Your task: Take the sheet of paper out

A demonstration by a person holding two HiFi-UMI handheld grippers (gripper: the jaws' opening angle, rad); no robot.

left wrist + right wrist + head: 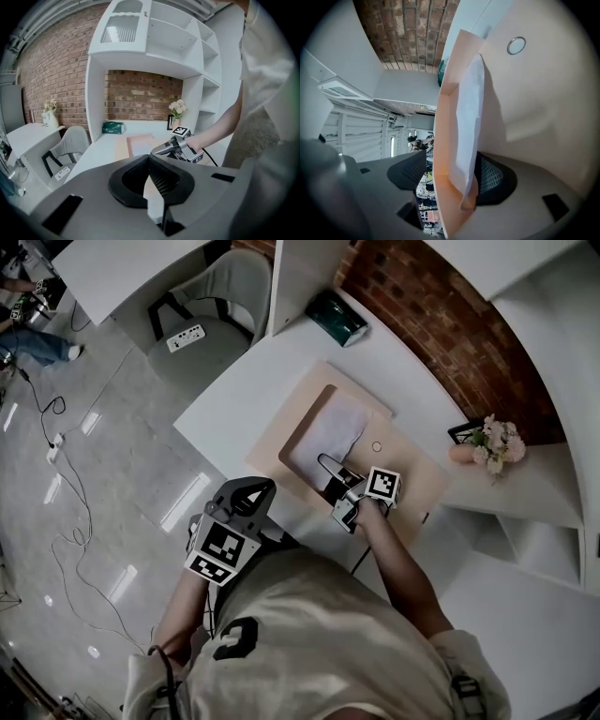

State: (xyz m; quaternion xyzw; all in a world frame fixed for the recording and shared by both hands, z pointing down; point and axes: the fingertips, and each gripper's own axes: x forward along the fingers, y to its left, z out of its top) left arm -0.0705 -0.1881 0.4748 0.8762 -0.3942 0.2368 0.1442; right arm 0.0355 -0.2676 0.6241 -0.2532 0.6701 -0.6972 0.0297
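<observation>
A white sheet of paper (330, 430) lies in an open peach folder (405, 463) on the white desk (234, 395). My right gripper (325, 463) reaches over the folder's near edge. In the right gripper view the folder flap (444, 136) and the sheet (469, 117) stand between the jaws of the right gripper (450, 176). The sheet lies against the right jaw, and a gap shows at the left jaw. My left gripper (253, 491) hangs back off the desk by my body. The left gripper (149, 159) has its tips together and holds nothing.
A green tissue box (337, 317) sits at the desk's far end. A flower vase (495, 442) and a small frame (464, 432) stand to the right. A grey chair (211, 306) carrying a power strip (186, 337) is at the left. Cables trail on the floor (56, 437).
</observation>
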